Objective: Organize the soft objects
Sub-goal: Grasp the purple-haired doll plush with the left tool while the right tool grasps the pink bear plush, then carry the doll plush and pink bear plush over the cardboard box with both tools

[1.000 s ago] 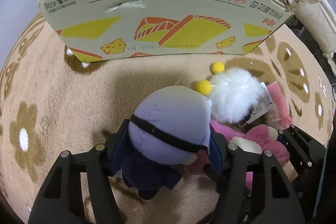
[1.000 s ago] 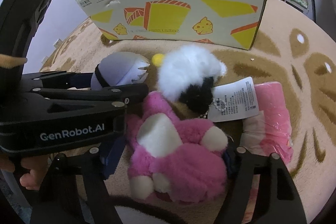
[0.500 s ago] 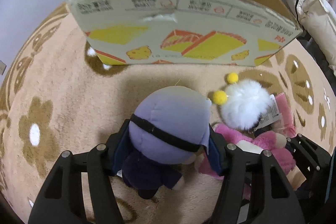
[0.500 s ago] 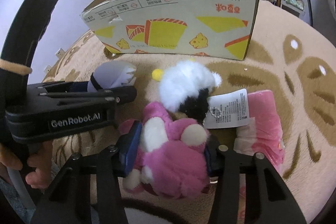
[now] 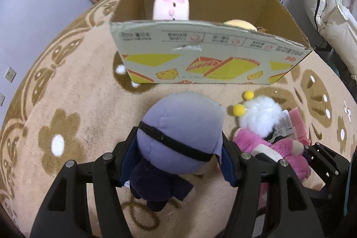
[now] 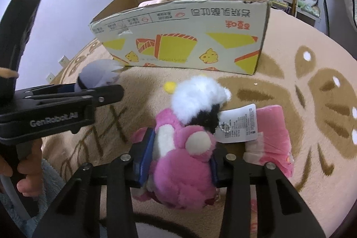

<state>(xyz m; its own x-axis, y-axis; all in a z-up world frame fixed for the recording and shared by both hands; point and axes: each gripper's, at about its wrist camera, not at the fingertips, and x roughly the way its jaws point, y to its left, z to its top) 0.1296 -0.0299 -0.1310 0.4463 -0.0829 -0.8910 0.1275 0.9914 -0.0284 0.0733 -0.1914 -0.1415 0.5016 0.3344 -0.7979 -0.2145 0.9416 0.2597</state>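
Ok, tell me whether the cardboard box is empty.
Not empty. Over the cardboard box rim, a pink square plush and a yellow one show inside.

"GenRobot.AI" in white on the side of the left gripper [image 6: 107,95], seen from the right wrist view. Cardboard box [image 6: 185,41], near wall: Chinese print, upside down, red brand characters at the right end, a row of small panels with icons under the rim, a faint number line near the bottom edge; too small to read. White hang tag [image 6: 242,124] on the white plush [image 6: 196,97]: fine print, illegible.
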